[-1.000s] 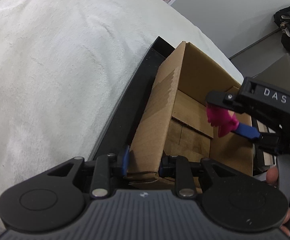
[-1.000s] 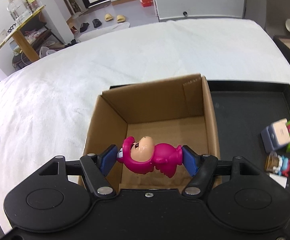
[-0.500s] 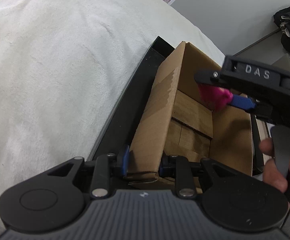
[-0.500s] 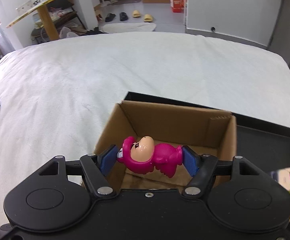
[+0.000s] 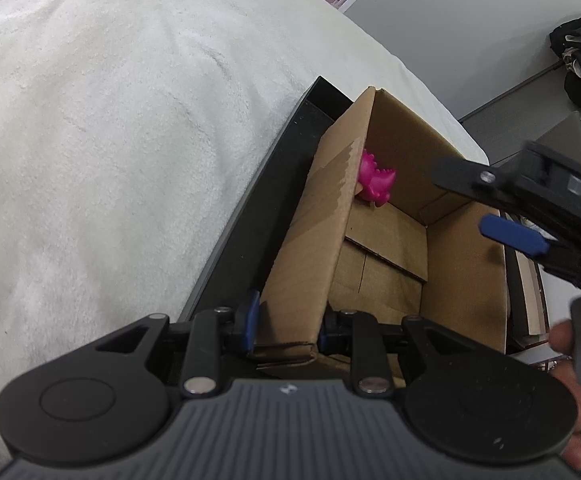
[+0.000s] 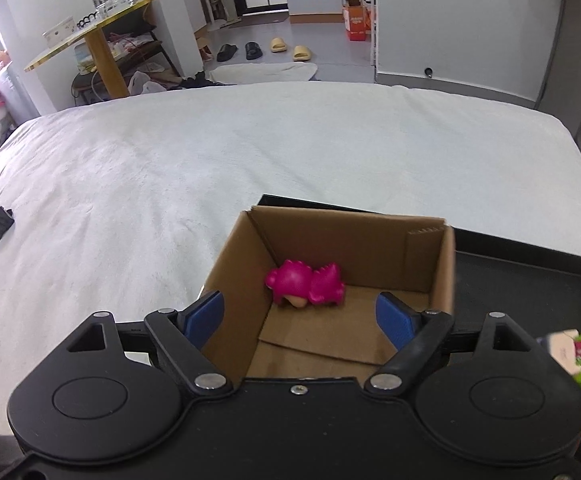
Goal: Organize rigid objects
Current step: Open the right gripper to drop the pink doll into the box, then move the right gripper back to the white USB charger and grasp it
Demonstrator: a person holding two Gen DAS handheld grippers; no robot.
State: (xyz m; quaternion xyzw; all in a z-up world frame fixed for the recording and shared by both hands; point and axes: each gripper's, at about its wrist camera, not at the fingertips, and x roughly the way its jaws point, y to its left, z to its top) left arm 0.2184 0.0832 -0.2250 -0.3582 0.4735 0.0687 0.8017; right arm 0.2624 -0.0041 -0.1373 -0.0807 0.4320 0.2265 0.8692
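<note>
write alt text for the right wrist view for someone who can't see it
A bright pink plastic toy figure lies face down on the floor of an open brown cardboard box, which sits in a shallow black tray on a white fleecy blanket. The right gripper, jaws just opened, hangs empty above it.

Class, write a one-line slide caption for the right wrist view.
Pink toy lies in the cardboard box, below the open right hand-held gripper.
</note>
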